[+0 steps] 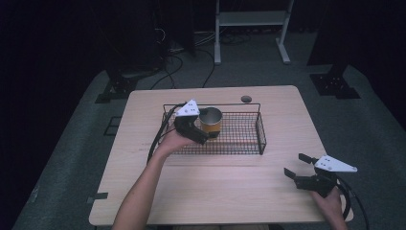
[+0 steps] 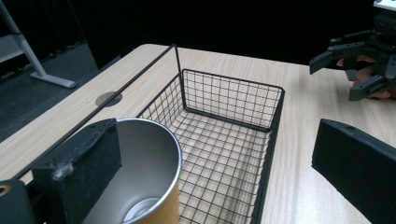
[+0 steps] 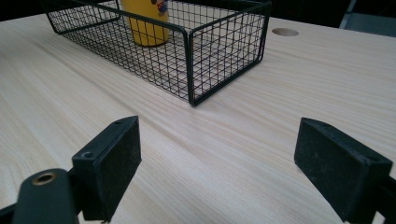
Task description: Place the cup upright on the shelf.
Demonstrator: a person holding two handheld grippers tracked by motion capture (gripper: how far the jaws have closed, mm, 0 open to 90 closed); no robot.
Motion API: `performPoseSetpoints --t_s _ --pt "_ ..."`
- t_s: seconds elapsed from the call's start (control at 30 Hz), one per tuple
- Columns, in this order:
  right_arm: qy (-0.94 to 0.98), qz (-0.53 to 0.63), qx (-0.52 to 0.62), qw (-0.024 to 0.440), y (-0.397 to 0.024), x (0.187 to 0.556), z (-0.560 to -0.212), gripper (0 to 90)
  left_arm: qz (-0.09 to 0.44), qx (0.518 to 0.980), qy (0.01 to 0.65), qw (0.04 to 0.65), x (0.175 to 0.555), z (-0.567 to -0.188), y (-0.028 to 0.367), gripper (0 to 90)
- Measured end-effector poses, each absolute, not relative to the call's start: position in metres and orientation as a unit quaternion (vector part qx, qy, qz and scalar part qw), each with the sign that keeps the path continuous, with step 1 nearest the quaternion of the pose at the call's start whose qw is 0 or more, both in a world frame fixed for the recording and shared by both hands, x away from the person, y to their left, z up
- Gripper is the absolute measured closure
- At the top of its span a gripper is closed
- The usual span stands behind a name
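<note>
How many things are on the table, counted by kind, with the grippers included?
Wire basket: 1
Yellow cup, standing in the basket: 1
Grippers, left gripper and right gripper: 2
Total: 4

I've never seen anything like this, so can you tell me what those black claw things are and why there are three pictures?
A person holds a tool in each hand, a hand-held gripper with two black jaws. One picture looks down from above the wooden table. The other two come from small cameras riding on each tool. On the table sits a black wire basket with a yellow metal cup standing in it. The left hand-held gripper is at the cup, jaws wide apart, one jaw by the rim; it holds nothing. The right hand-held gripper is open too, off to the side over bare table.
</note>
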State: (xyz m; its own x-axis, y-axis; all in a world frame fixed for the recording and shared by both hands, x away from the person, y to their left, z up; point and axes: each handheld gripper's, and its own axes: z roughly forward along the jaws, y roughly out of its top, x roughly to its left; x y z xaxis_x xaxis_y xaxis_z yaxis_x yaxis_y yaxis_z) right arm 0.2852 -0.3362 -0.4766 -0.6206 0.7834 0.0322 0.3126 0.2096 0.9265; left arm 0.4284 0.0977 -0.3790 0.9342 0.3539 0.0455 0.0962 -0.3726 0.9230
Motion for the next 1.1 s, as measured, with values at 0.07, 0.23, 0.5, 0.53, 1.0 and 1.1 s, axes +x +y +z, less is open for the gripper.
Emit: performPoseSetpoints --t_s 0.07,0.23,0.5,0.53,1.0,1.1 --pt "0.743 0.508 0.369 0.232 -0.336 0.285 -0.477 13.7 0.12 0.823 0.137 0.539 0.427 -0.38 0.098 0.5" --pt "0.743 0.508 0.369 0.232 -0.336 0.285 -0.477 13.7 0.119 0.821 0.136 0.542 0.425 -0.381 0.097 0.5" --pt "0.743 0.508 0.369 0.232 -0.336 0.285 -0.477 13.7 0.118 0.823 0.128 0.541 0.418 -0.383 0.094 0.5" --pt "0.743 0.508 0.369 0.232 -0.336 0.285 -0.477 13.7 0.118 0.823 0.128 0.54 0.417 -0.383 0.093 0.5" --pt "0.743 0.507 0.369 0.233 -0.336 0.285 -0.477 13.7 0.11 0.823 0.109 0.546 0.402 -0.387 0.088 0.5" --pt "0.744 0.507 0.369 0.233 -0.336 0.285 -0.477 13.7 0.107 0.824 0.106 0.546 0.398 -0.389 0.087 0.5"
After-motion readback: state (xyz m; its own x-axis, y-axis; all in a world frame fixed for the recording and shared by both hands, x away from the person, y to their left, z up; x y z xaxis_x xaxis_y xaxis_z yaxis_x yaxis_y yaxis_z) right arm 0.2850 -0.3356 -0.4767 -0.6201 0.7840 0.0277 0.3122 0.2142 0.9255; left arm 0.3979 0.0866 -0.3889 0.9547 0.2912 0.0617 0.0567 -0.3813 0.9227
